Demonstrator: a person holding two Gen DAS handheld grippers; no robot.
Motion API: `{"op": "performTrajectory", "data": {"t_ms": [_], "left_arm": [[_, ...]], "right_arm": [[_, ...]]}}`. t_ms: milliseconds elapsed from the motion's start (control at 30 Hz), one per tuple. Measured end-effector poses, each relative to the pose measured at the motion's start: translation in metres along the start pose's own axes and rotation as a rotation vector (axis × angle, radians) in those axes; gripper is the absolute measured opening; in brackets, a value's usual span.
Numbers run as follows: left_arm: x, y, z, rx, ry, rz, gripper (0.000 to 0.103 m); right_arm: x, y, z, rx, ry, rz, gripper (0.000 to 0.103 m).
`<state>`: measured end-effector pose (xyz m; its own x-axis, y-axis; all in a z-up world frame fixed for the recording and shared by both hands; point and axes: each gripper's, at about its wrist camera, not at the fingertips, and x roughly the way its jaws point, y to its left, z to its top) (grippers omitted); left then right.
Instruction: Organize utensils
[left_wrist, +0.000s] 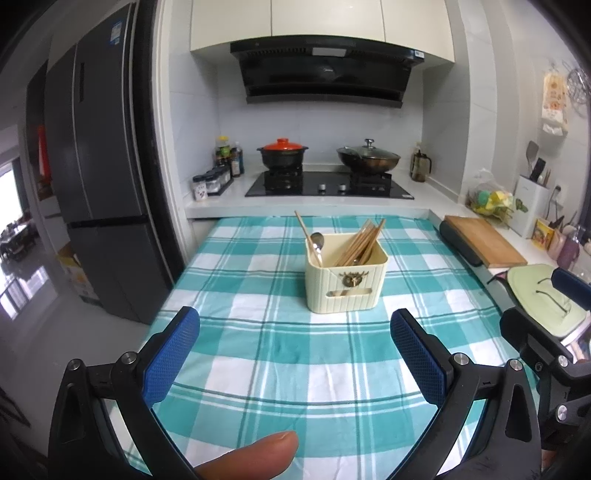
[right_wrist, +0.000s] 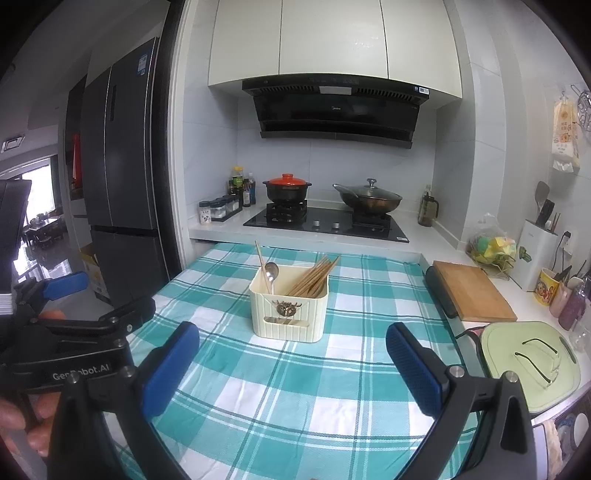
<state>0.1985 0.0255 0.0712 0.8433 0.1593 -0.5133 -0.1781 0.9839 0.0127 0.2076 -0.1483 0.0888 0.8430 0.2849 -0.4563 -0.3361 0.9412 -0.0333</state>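
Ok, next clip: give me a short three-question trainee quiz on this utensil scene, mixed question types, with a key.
1. True or false: the left gripper and the right gripper are both open and hold nothing.
2. Multiple choice: where do the chopsticks and the spoon sit? A) flat on the checked tablecloth B) standing in the cream holder C) on the wooden cutting board
3. Fill in: the pot on the left burner has a lid coloured ____.

Key: 1 true; 2 B; 3 orange-red.
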Motion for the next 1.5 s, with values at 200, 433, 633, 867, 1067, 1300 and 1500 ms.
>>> {"op": "performTrajectory", "data": {"t_ms": [200,433,633,867,1067,1300,1500], "left_arm": [[-0.0017,0.0001,-0.0005,-0.003,0.006,0.008,0.103],[-0.0031,0.0013,0.0014,-0.007,0.007,0.018,0.103],[-0.0070,0.0006,0.0023,0.000,-0.001,0.022,0.103],[-0.0042,0.0004,0.0036,-0.002,0.008,0.023,0.103],[-0.0034,-0.0007,0.0029,0.006,0.008,0.022,0.103],[-0.0027,-0.0015,0.0025,0.006,0.009,0.022,0.103],[-0.0025,-0.0014,0.0025,0.005,0.010,0.020,0.103]], "right_arm": [[-0.0045,0.0026,0.0011,0.002,-0.006,-0.008,0.103],[-0.0062,0.0012,0.0018,0.003,-0.004,-0.014,0.103],[-0.0067,0.0015,0.0027,0.001,-0.005,-0.009,0.103],[-0.0072,0.0020,0.0030,0.000,-0.006,-0.010,0.103],[-0.0077,0.0022,0.0030,0.003,-0.004,-0.007,0.103],[-0.0089,0.0049,0.0038,-0.001,-0.010,-0.003,0.103],[-0.0092,0.0056,0.0035,-0.001,-0.009,-0.002,0.103]]}}
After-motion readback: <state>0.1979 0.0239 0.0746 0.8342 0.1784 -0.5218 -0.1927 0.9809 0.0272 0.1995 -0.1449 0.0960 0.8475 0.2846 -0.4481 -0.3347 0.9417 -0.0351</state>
